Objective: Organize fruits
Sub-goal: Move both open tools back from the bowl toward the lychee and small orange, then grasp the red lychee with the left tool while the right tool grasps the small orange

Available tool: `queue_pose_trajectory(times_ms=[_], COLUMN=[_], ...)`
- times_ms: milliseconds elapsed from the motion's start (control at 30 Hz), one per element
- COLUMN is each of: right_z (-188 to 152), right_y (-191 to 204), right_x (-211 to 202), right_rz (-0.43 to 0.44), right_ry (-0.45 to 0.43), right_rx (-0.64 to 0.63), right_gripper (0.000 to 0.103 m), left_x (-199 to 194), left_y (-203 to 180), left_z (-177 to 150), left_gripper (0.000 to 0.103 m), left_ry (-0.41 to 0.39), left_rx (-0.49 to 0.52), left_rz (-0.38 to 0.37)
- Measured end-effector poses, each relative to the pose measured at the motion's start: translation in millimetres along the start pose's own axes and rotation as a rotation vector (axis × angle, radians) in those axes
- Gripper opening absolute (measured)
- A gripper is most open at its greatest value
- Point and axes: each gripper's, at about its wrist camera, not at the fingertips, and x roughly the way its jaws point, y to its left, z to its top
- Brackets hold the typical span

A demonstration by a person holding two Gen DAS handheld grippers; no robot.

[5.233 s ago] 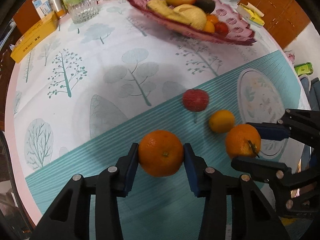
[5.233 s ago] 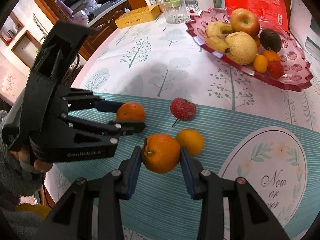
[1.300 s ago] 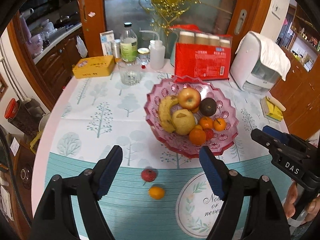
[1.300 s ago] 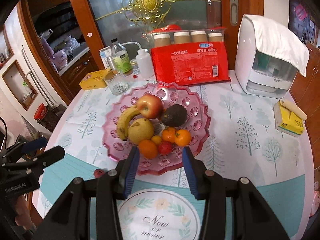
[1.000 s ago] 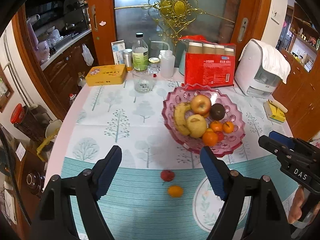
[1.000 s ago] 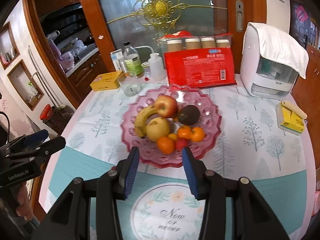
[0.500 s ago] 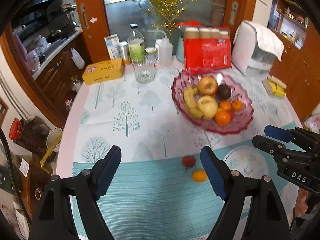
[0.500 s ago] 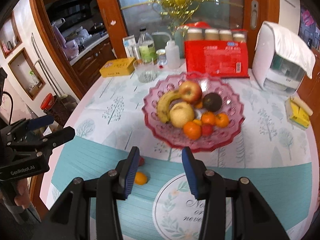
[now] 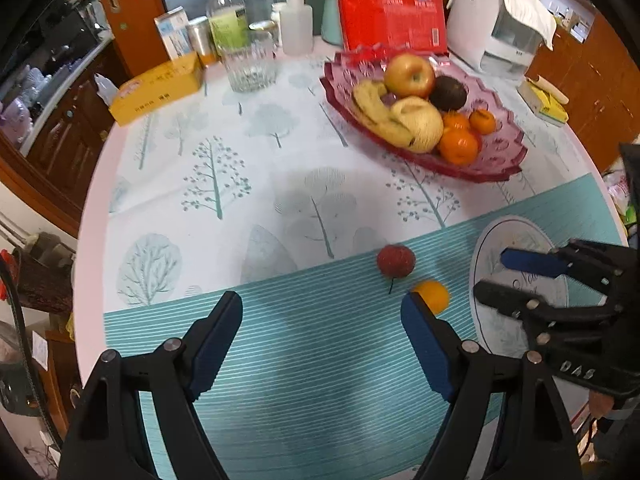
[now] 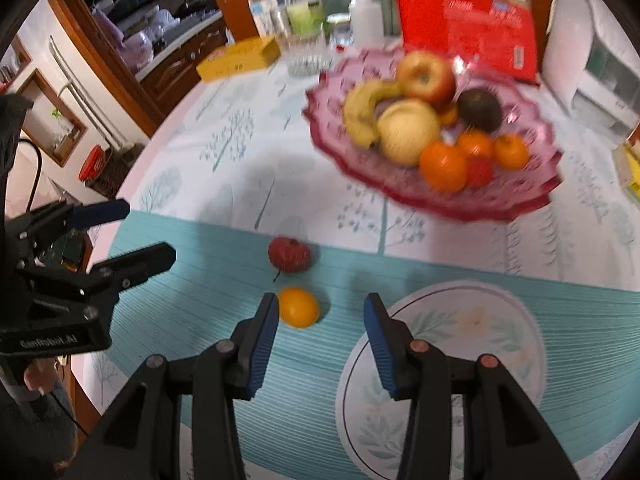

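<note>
Both hand-held grippers, left and right, hang wide open and empty above the worktop. A small orange and red fruit lie loose there, apparently awaiting transfer to the pink bowl

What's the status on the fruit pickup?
Left gripper and right gripper open, empty, low over teal mat. Small orange fruit and red fruit loose on mat, outside pink bowl. Nothing blocking.
</note>
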Motion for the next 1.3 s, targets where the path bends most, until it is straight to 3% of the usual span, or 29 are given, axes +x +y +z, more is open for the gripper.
queue_pose_trajectory(times_ms=[233, 700, 800, 900, 1300], right_z=[-5, 2, 1, -1, -12], right_y=[2, 12, 13, 14, -29], right_x=[33, 66, 66, 65, 46], right_rz=[0.030, 0.072, 0.057, 0.072, 0.020], right_ry=[0.073, 0.116, 0.107, 0.108, 0.073], right_rx=[0.001, -0.049, -0.081, -0.091, 0.020], right_gripper=[0.045, 0.044, 0.044, 0.032, 0.032], left_x=[24, 51, 56, 63, 90], left_y=[0, 3, -2, -11, -46], left_z=[6, 16, 19, 22, 30], left_gripper=[0.080, 0.080, 0.080, 0.080, 0.079], left_ry=[0.034, 0.083, 0.090, 0.097, 0.109], left_rx=[0.034, -0.005, -0.004, 0.003, 0.025], left_rz=[-0.033, -0.088, -0.096, -0.107, -0.119])
